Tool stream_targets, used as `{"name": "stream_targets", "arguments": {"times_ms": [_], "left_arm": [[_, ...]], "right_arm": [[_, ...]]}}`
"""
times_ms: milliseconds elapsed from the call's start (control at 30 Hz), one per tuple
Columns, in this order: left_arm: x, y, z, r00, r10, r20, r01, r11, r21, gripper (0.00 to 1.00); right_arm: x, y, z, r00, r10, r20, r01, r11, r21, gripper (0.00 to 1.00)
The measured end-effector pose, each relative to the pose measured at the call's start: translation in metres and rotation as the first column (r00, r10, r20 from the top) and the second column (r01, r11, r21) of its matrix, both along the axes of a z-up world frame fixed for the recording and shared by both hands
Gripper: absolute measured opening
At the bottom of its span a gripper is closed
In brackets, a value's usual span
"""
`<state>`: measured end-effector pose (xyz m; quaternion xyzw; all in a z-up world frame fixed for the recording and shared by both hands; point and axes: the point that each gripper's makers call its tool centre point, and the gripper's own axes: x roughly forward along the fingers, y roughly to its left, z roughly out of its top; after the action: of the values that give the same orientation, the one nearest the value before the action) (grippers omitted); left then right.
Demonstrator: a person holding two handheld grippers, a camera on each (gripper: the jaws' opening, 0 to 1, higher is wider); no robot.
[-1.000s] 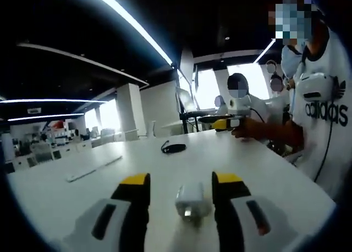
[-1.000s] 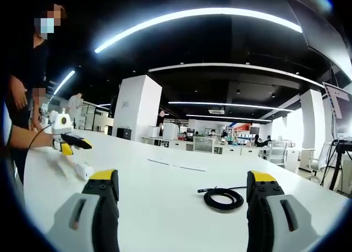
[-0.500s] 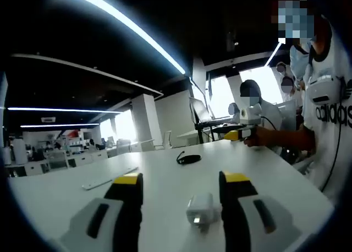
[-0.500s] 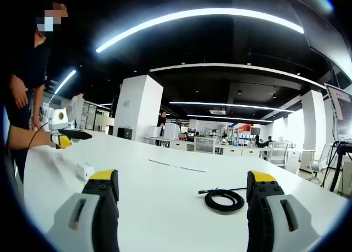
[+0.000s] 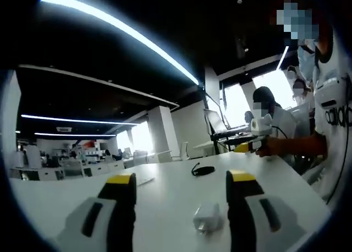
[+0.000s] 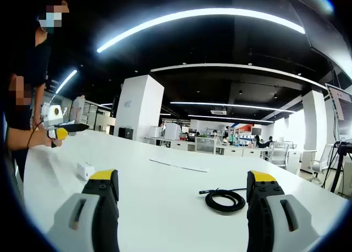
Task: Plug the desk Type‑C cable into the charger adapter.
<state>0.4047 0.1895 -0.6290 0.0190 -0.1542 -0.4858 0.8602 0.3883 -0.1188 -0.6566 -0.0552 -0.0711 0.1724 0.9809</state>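
Left gripper view: the left tool [image 5: 181, 189] has its jaws spread wide and holds nothing; the white adapter [image 5: 207, 217] lies on the table [image 5: 165, 197] between them, nearer the right jaw. Right gripper view: the right tool [image 6: 181, 189] is likewise wide apart and empty; the coiled black cable [image 6: 223, 199] rests on the table just left of its right jaw, well apart from the adapter.
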Motion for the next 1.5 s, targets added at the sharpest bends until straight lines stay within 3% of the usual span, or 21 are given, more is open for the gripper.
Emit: {"name": "stream_targets", "arguments": {"times_ms": [133, 367, 567, 967, 1500], "left_arm": [[0.002, 0.011, 0.01, 0.997, 0.073, 0.014, -0.072, 0.996, -0.053, 0.75], [-0.001, 0.02, 0.018, 0.99, 0.14, 0.023, -0.137, 0.986, -0.093, 0.8], [-0.007, 0.029, 0.021, 0.973, 0.226, 0.034, -0.219, 0.965, -0.142, 0.92], [-0.015, 0.042, 0.027, 0.943, 0.329, 0.051, -0.313, 0.929, -0.199, 0.93], [-0.019, 0.048, 0.024, 0.918, 0.396, 0.033, -0.378, 0.895, -0.235, 1.0]], "right_arm": [[0.001, 0.001, 0.0, 1.0, 0.002, 0.0, -0.002, 1.0, -0.004, 0.99], [0.001, 0.001, 0.002, 1.0, 0.002, 0.005, -0.002, 1.0, -0.007, 0.99], [0.001, -0.001, 0.002, 1.0, 0.001, 0.008, -0.001, 1.0, -0.012, 0.99], [0.0, -0.001, 0.004, 1.0, 0.004, 0.016, -0.004, 1.0, -0.015, 0.99], [0.0, -0.004, 0.007, 1.0, -0.002, 0.024, 0.002, 1.0, -0.016, 1.0]]}}
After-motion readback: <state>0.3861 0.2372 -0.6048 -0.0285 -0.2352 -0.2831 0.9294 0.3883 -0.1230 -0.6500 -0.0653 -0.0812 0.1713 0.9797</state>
